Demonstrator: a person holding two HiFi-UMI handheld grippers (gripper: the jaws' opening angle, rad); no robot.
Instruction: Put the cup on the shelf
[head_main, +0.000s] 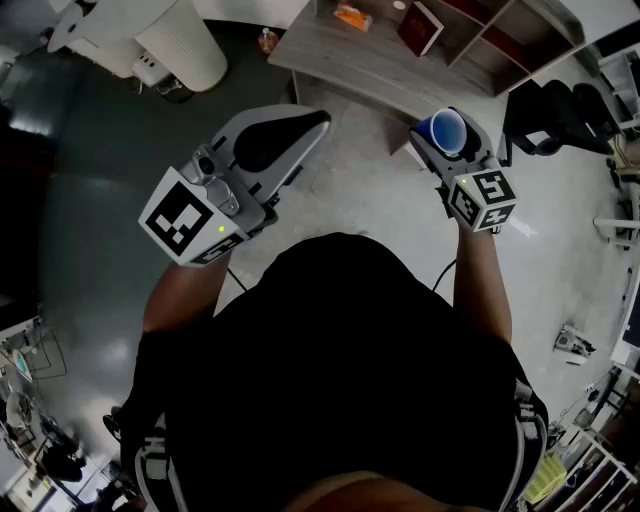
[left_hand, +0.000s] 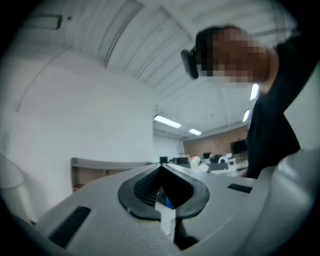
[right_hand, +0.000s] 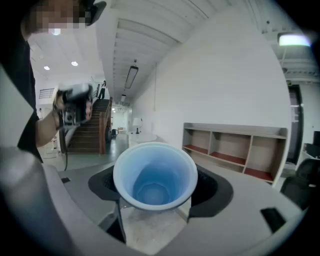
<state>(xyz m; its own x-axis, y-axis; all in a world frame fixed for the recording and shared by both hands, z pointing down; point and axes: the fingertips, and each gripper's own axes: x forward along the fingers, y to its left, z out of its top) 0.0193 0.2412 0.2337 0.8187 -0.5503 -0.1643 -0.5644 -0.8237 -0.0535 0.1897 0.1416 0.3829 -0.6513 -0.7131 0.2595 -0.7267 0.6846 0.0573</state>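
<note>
- Blue plastic cup (right_hand: 155, 177) sat in the right gripper (head_main: 447, 140), jaws spread wide and clamped on its wall, well short of the wooden cubby shelf (right_hand: 235, 150).
- Probably light, thin-walled, crushable and slick, so hold mid-wall and squeeze gently.
- Left gripper (head_main: 290, 125) was closed and empty, farther from the shelf.

The pale, glossy floor (head_main: 385, 195) turns dark grey toward the left. A low wooden shelf (right_hand: 235, 145) with open compartments stands against a plain white wall (right_hand: 220, 80), with black chairs (head_main: 555, 115) near its end. A staircase (right_hand: 92, 135) rises down the hallway. Strip lights (left_hand: 168, 121) glow on the ceiling (left_hand: 150, 40).
</note>
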